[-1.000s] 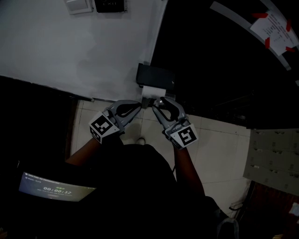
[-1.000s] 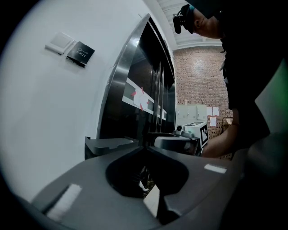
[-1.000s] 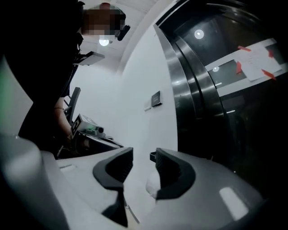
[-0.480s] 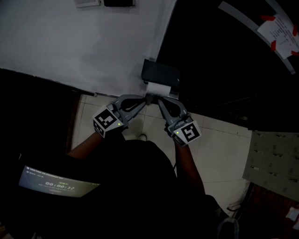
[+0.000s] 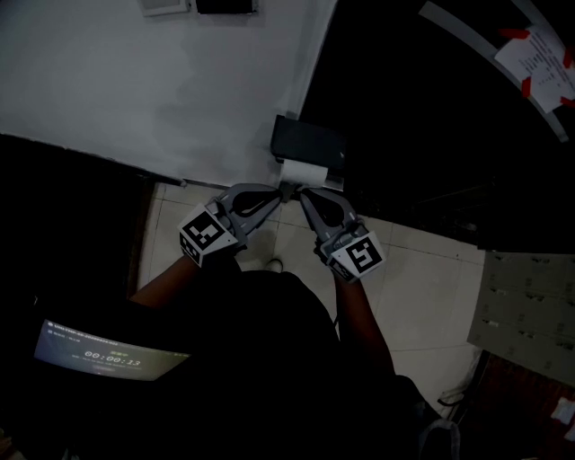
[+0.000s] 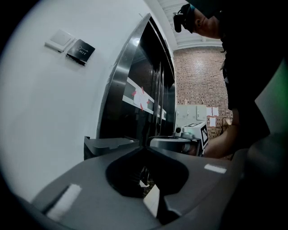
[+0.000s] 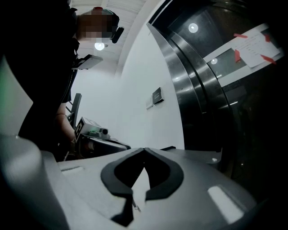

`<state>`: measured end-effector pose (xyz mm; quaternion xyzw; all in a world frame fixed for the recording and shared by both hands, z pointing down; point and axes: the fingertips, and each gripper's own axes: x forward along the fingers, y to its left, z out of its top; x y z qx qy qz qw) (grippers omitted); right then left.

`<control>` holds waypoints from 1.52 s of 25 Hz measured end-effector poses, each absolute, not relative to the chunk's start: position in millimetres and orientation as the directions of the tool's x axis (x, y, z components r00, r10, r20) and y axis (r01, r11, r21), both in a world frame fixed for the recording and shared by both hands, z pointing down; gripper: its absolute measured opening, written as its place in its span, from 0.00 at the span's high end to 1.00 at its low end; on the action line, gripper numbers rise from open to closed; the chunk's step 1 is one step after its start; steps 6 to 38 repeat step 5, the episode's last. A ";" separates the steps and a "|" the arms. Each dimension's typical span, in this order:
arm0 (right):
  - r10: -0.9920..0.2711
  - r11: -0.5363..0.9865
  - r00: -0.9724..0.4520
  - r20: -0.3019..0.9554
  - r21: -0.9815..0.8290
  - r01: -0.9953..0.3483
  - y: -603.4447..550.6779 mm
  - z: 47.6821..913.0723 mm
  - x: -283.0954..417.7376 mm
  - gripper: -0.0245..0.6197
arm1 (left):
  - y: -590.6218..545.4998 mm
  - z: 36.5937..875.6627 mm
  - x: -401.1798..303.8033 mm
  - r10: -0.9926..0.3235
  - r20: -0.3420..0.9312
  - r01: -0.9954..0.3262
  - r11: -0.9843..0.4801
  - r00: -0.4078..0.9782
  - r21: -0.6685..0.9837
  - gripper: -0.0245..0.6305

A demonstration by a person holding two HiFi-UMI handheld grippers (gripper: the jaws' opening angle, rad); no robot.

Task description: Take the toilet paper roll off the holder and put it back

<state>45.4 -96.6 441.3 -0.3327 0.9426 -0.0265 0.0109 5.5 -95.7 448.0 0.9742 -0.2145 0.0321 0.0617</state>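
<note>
In the head view the white toilet paper roll (image 5: 304, 171) sits under the black holder (image 5: 310, 142) on the wall's corner. Both grippers point up at the roll's lower edge. My left gripper (image 5: 285, 190) is shut, its tips meeting just below the roll's left end. My right gripper (image 5: 302, 191) is shut too, tips together right beside the left one's. The left gripper view has the holder's black lid (image 6: 110, 143) past the shut tips (image 6: 145, 147). The right gripper's tips (image 7: 144, 149) touch each other; I cannot tell whether paper is pinched between them.
A white wall (image 5: 162, 81) with a switch plate (image 5: 164, 5) stands on the left, a dark glossy panel (image 5: 431, 117) on the right. Pale floor tiles (image 5: 422, 287) lie below. A tablet screen (image 5: 108, 358) glows at lower left. The person's body (image 5: 269, 359) fills the foreground.
The right gripper's jaws have closed. Both grippers have come up and closer together under the roll; in the last half second they have hardly moved.
</note>
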 end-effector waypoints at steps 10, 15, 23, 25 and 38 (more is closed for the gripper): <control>-0.623 0.781 -0.783 0.000 -0.061 -0.621 -96.1 446.2 46.5 0.96 | -94.2 448.9 7.1 -0.418 0.093 -0.426 -0.898 0.904 0.110 0.96; -0.623 0.781 -0.783 0.000 -0.061 -0.621 -96.1 446.2 46.5 0.96 | -94.2 448.9 7.1 -0.418 0.093 -0.426 -0.898 0.904 0.110 0.96; -0.623 0.781 -0.783 0.000 -0.061 -0.621 -96.1 446.2 46.5 0.96 | -94.2 448.9 7.1 -0.418 0.093 -0.426 -0.898 0.904 0.110 0.96; -0.623 0.781 -0.783 0.000 -0.061 -0.621 -96.1 446.2 46.5 0.96 | -94.2 448.9 7.1 -0.418 0.093 -0.426 -0.898 0.904 0.110 0.96; -0.623 0.781 -0.783 0.000 -0.061 -0.621 -96.1 446.2 46.5 0.96 | -94.2 448.9 7.1 -0.418 0.093 -0.426 -0.898 0.904 0.110 0.96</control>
